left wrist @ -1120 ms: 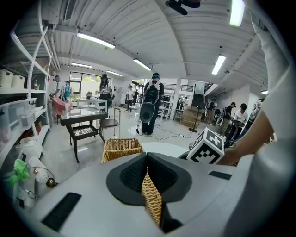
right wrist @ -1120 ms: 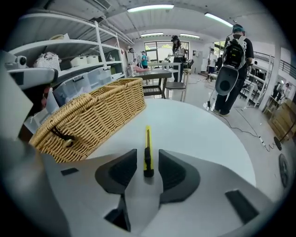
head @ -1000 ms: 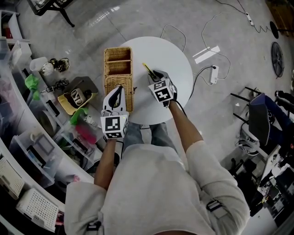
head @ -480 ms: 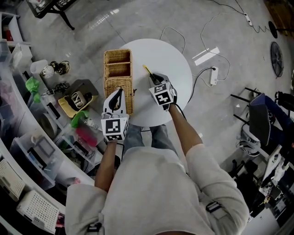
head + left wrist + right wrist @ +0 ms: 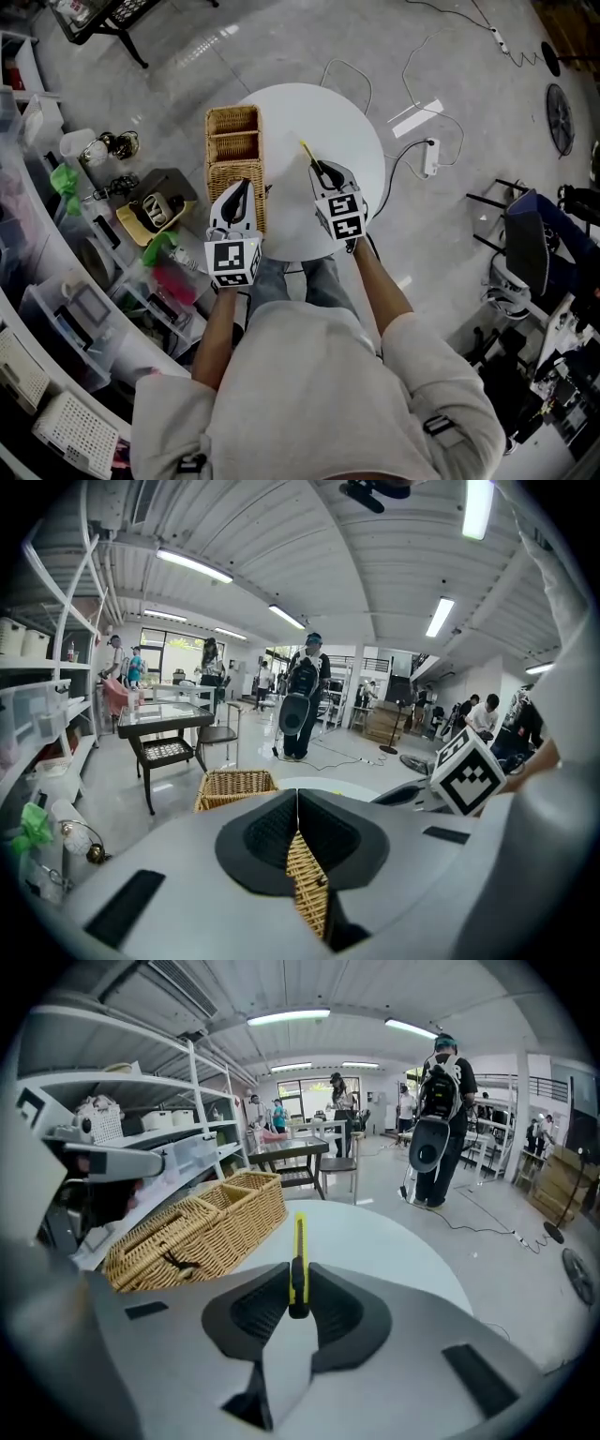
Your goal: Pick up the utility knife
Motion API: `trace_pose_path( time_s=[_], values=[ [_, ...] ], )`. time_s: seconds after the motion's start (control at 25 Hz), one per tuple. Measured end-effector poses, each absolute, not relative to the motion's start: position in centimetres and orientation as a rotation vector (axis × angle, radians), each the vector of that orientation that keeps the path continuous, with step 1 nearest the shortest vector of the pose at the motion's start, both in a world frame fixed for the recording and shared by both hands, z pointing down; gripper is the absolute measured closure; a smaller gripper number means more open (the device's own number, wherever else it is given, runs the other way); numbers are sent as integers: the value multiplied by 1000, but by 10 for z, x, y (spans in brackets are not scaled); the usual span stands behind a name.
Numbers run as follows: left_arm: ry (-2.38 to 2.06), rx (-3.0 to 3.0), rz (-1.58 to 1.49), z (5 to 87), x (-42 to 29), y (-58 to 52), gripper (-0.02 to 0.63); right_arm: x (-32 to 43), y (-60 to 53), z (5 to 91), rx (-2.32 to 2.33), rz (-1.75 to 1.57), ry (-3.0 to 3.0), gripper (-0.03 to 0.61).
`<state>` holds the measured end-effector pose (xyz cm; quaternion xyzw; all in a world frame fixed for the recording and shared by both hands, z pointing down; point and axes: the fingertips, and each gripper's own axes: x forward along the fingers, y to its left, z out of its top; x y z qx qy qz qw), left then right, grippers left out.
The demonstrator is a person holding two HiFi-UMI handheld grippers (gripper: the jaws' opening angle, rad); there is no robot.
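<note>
Right gripper pinched the utility knife
Shelving at 9 o'clock, cables on the floor at 1. The white round table carried a wicker basket along its 9 o'clock edge. The left gripper, jaws pressed together and empty, hung over the basket, likely parked clear. The knife was clamped by its rear end, tip toward 11, seemingly off the tabletop.

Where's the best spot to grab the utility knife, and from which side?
Grip the utility knife by its black end, pads on its flat faces, coming from that end along its length. It's a thin slab on edge; the right gripper holds it so.
</note>
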<state>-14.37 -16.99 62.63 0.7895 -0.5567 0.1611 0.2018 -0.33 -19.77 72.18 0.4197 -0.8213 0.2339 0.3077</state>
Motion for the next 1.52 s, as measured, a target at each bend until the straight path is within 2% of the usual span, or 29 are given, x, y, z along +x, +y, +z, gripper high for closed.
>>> trace_pose_path(
  time_s=[0.64,1.52],
  values=[
    [-1592,2241,434,597,-135,-177,592,55,-171,624,1417,568,-2284,503],
    [-1749,2453,245,459,-110,-230,592,83,-234,457,1646,227,-2522,503]
  ],
)
